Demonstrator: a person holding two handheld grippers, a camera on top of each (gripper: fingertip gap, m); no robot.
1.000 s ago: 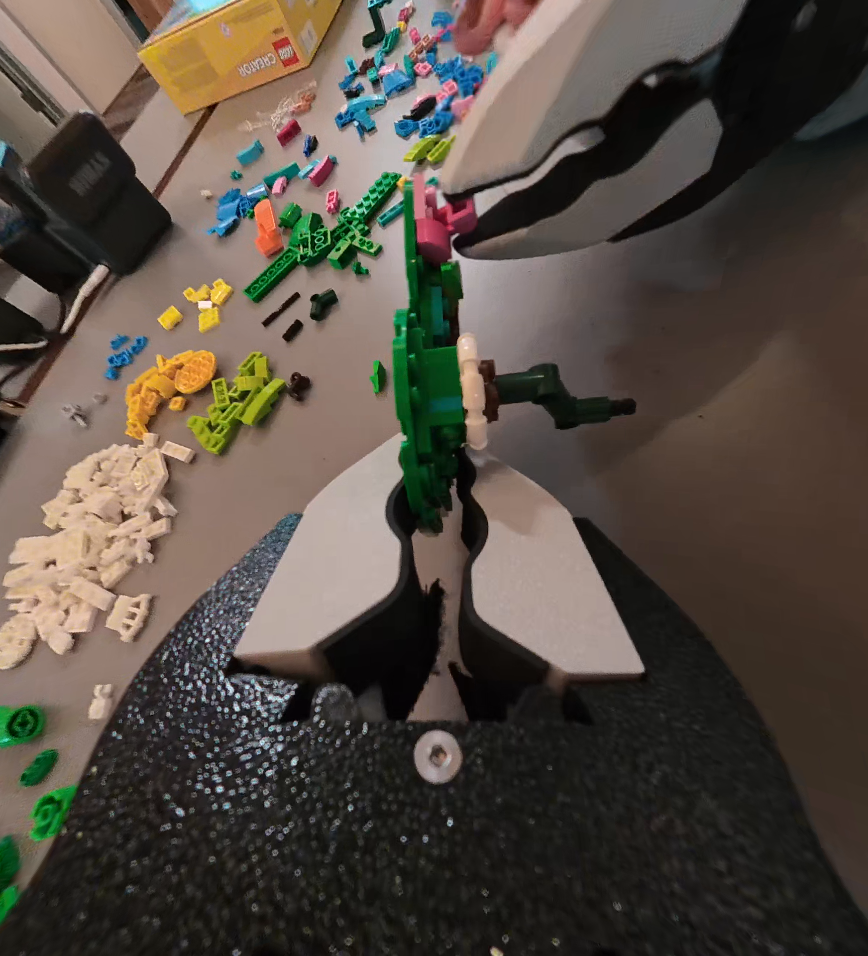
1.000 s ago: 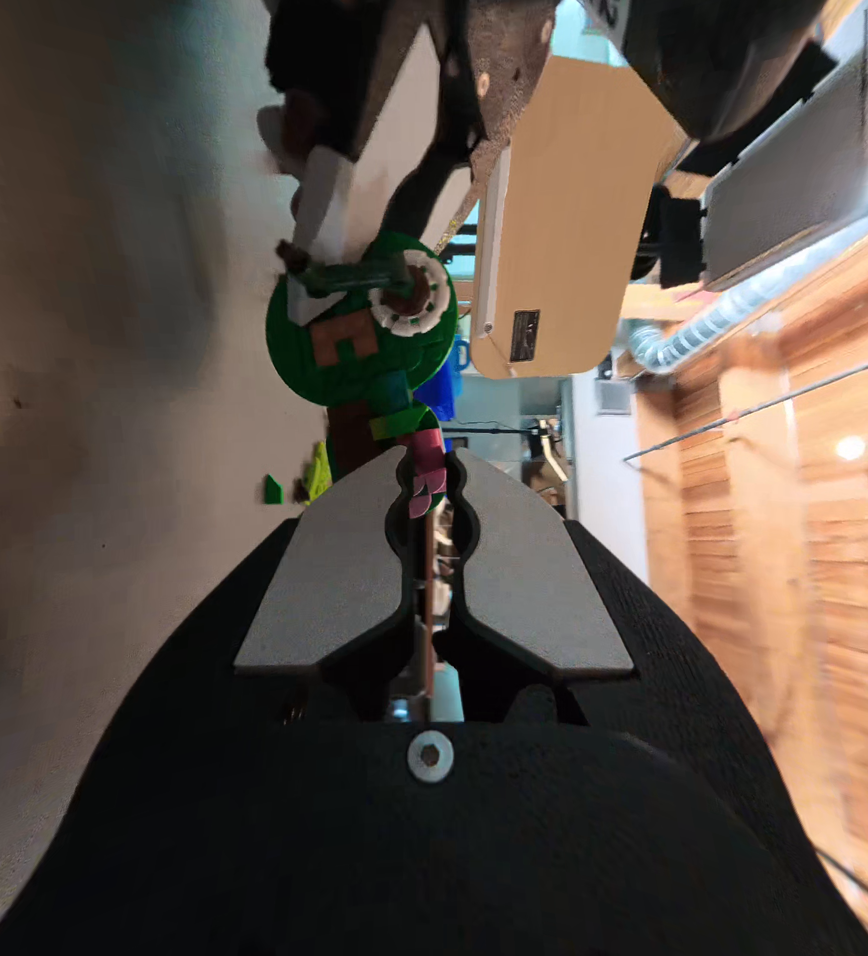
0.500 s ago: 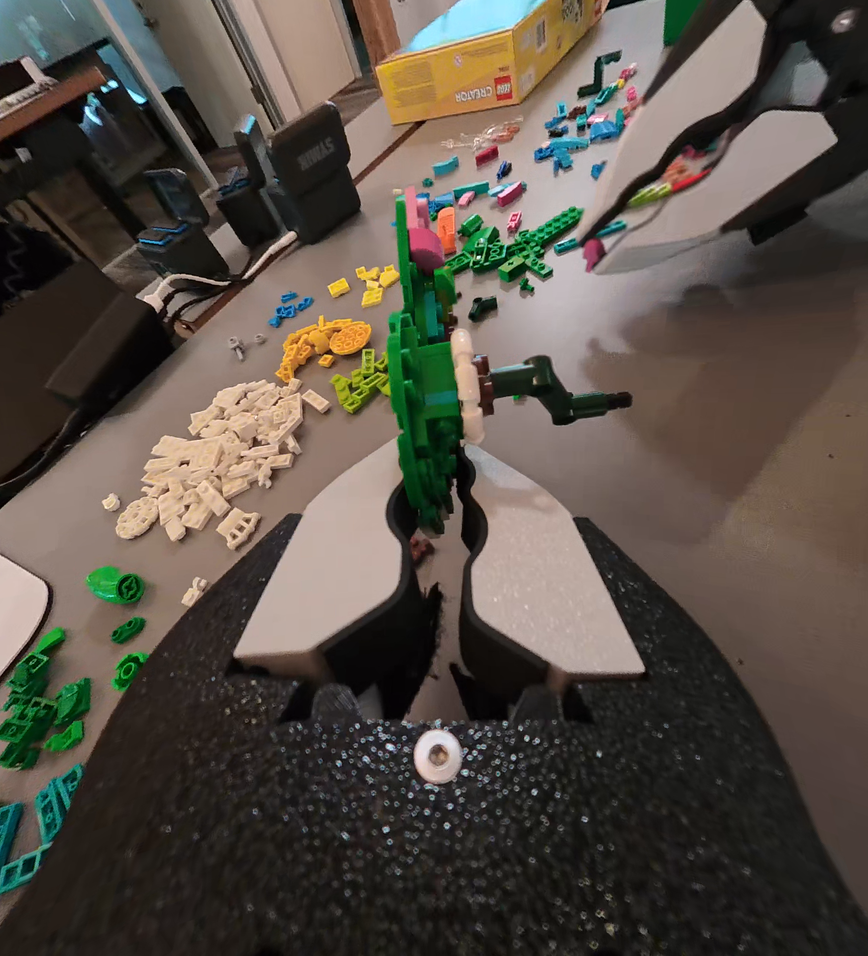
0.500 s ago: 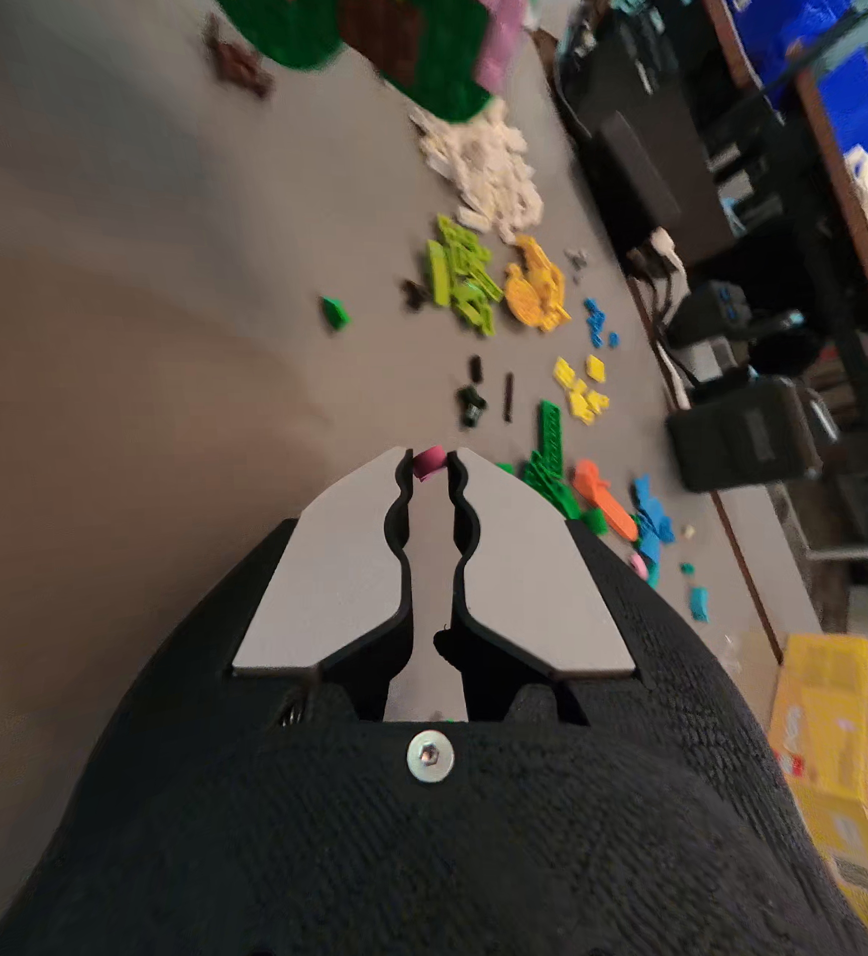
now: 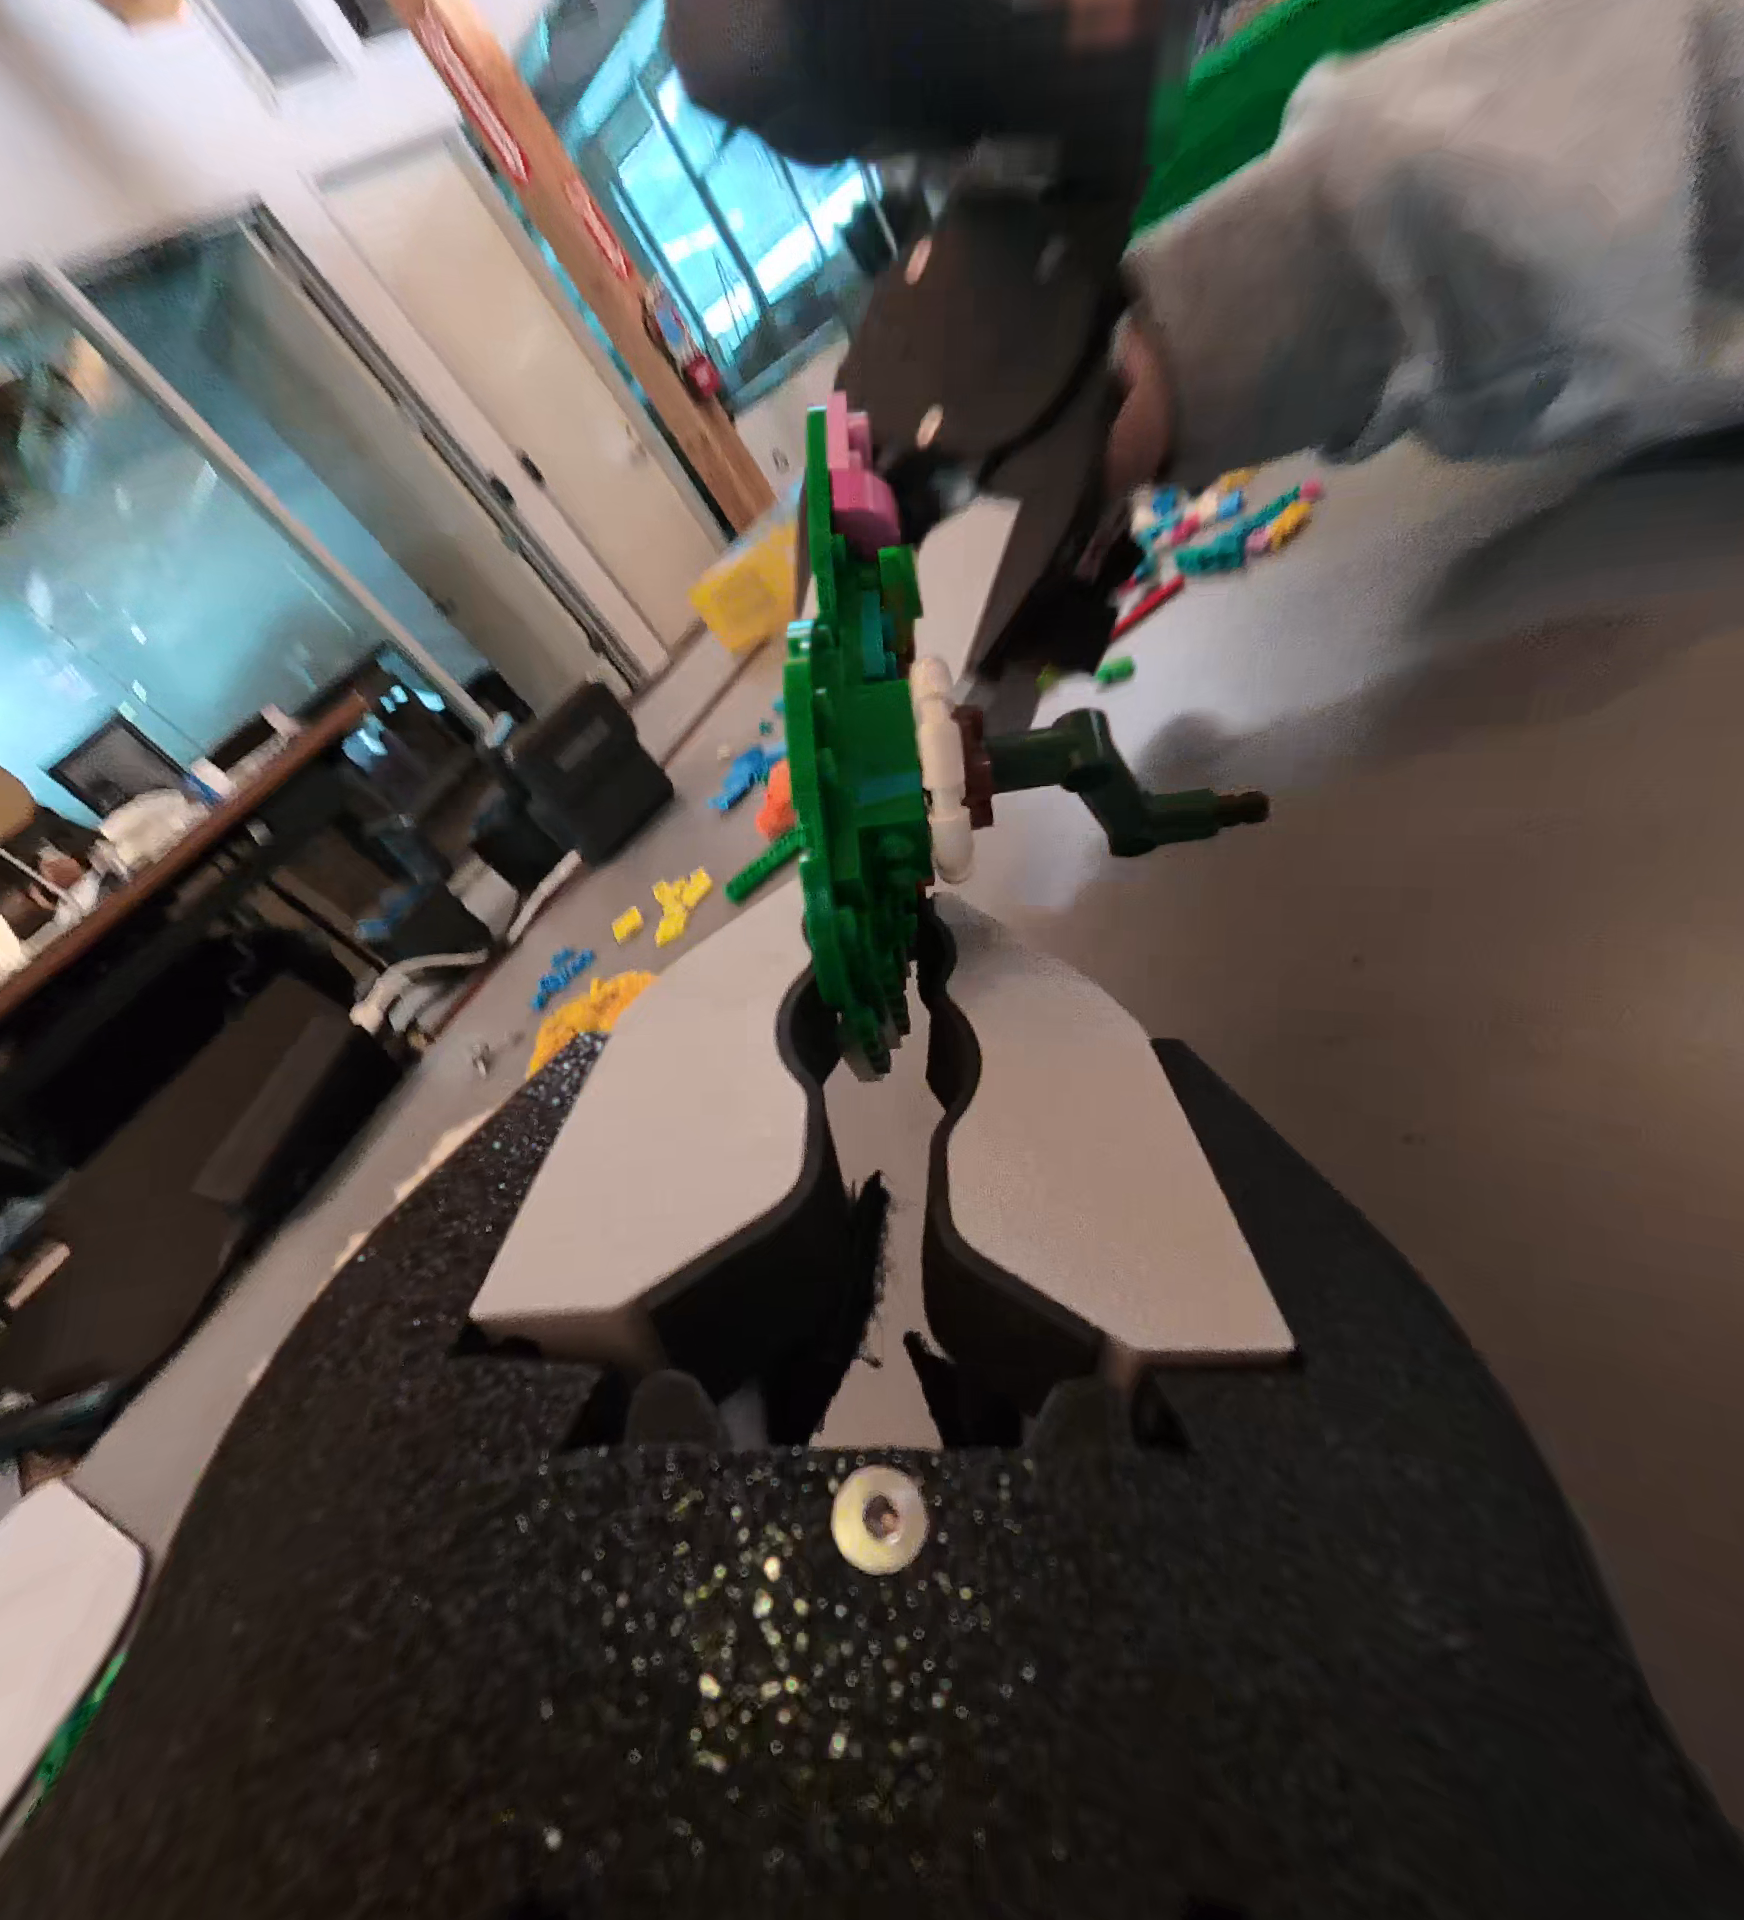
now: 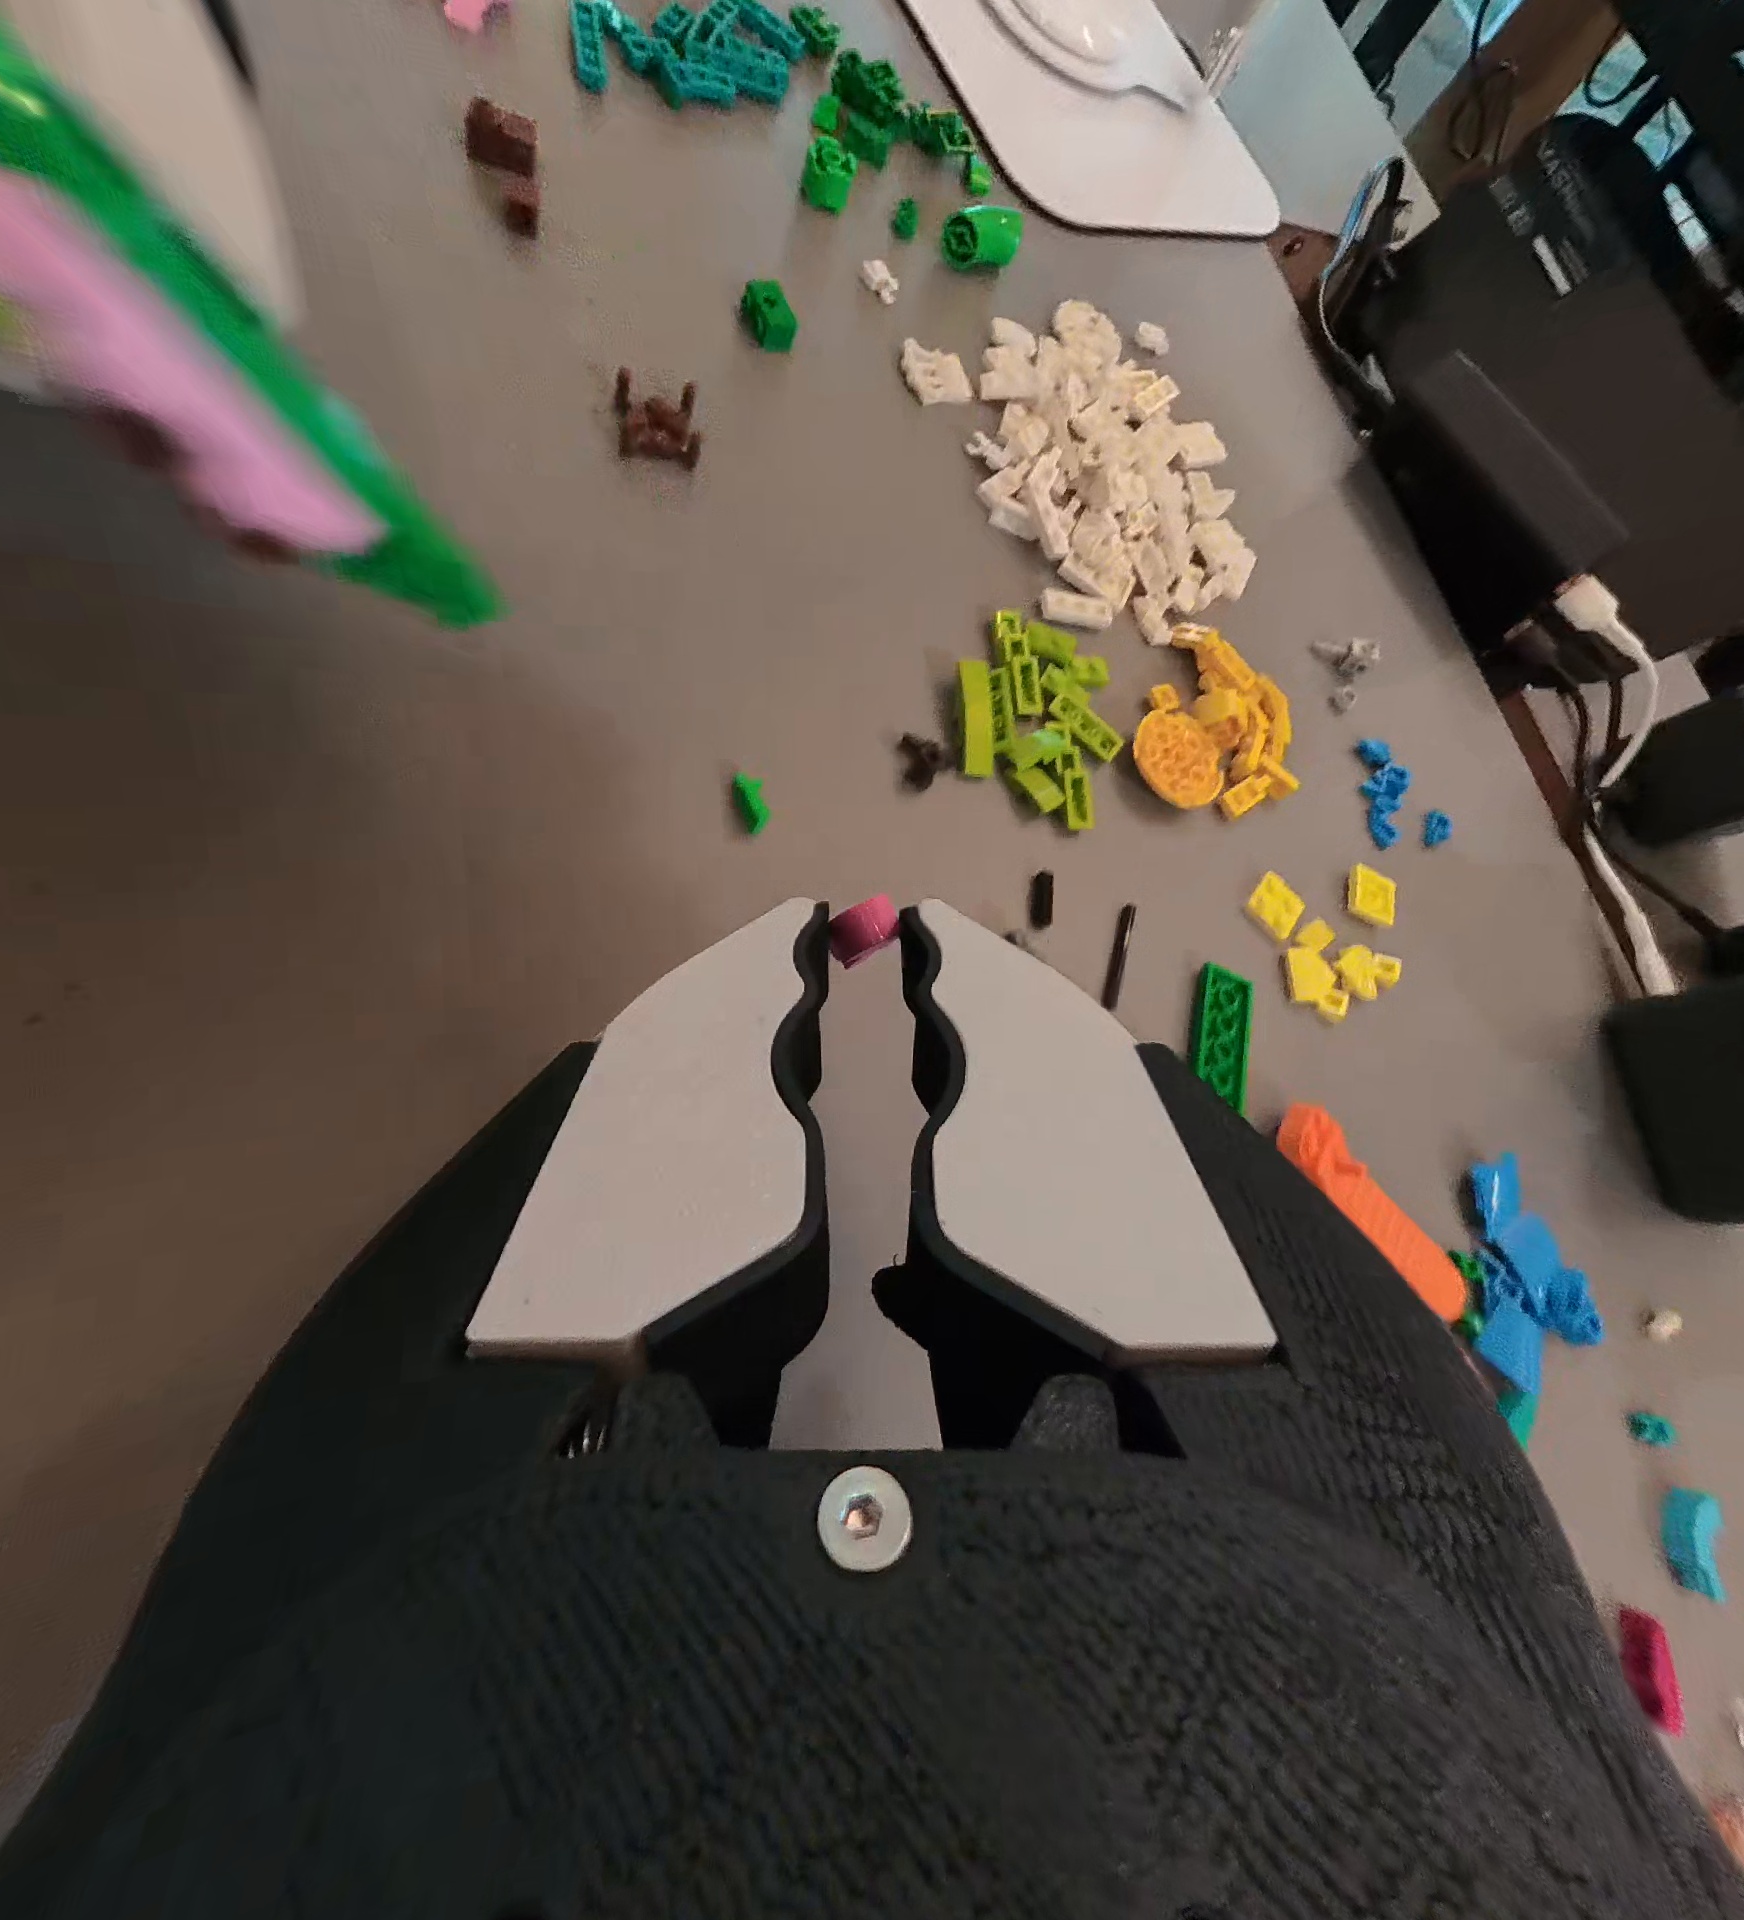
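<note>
The right claw (image 6: 863, 920) has drawn back from the green build (image 5: 863, 831), nipping a small magenta stud (image 6: 861, 928) at its tips over mid-desk (image 6: 432, 831); the left claw (image 5: 873, 997) stays clamped on the build's lower edge, held upright above the desk.

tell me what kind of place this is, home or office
Probably an office or lab workspace: a long grey table strewn with sorted toy bricks such as the white brick pile, glass-walled rooms behind, and black equipment cases with cables along the table's edge.
</note>
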